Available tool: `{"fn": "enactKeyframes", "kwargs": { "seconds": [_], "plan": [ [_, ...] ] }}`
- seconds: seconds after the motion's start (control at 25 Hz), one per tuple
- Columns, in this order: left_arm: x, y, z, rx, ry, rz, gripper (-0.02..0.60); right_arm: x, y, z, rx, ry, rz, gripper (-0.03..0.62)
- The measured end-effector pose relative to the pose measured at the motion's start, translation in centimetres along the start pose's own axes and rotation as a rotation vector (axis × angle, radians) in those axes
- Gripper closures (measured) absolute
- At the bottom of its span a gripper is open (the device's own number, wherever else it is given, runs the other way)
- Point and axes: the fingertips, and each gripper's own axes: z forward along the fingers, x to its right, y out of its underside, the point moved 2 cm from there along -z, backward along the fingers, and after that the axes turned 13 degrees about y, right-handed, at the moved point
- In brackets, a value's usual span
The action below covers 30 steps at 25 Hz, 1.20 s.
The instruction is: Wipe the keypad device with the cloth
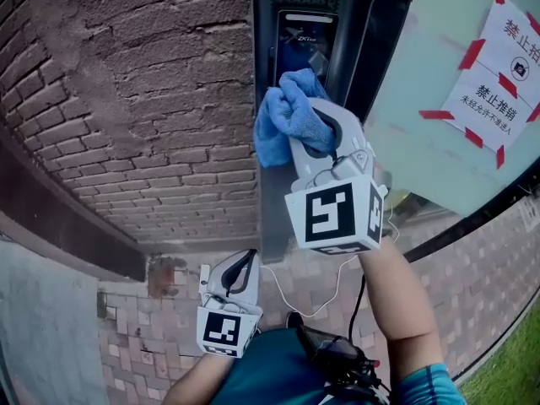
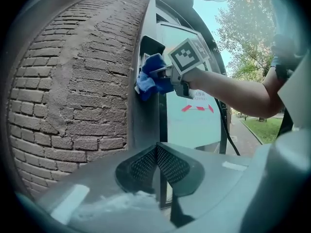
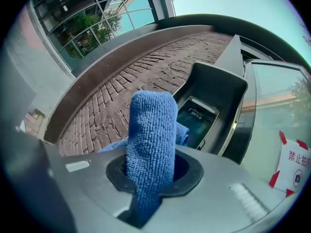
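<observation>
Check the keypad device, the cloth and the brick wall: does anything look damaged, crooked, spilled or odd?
Nothing looks broken or spilled. The right hand-held gripper holds the blue cloth bunched at the keypad device. Only the brick wall shows a pale, smeared band across its bricks.

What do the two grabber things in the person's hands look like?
The left gripper and right gripper are curved grey-white plastic with black-lined jaws. Each carries a white cube with black square markers. A thin white cable hangs between them. The person wears a teal short sleeve.
</observation>
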Motion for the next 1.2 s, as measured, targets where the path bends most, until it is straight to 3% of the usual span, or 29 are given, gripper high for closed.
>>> {"fn": "enactKeyframes", "kwargs": {
  "seconds": [0.24, 0.4, 0.52, 0.68, 0.8, 1.08, 1.2],
  "plan": [
    [0.8, -0.1, -0.5, 0.027, 0.002, 0.01, 0.589, -1.4, 2.6, -1.7, -0.019, -0.046, 0.05, 0.545],
    [1.2, 0.5, -1.6, 0.056, 0.014, 0.018, 0.589, -4.2, 5.7, -5.7, -0.028, -0.128, 0.233, 0.543],
    [2.2, 4.1, -3.3, -0.005, 0.035, -0.043, 0.589, -8.4, 10.8, -10.8, -0.15, -0.168, 0.365, 0.542],
    [2.8, 7.9, -4.7, -0.091, 0.094, -0.084, 0.589, -13.5, 18.2, -17.2, -0.392, -0.115, 0.492, 0.542],
    [3.4, 9.1, -5.7, -0.121, 0.137, -0.091, 0.589, -15.3, 21.0, -21.2, -0.524, -0.041, 0.566, 0.542],
    [4.0, 11.3, -6.9, -0.188, 0.19, -0.117, 0.589, -15.8, 19.8, -24.7, -0.575, 0.038, 0.611, 0.542],
    [4.2, 11.4, -6.6, -0.18, 0.209, -0.109, 0.589, -15.7, 19.3, -26.3, -0.586, 0.064, 0.623, 0.542]
  ]
}}
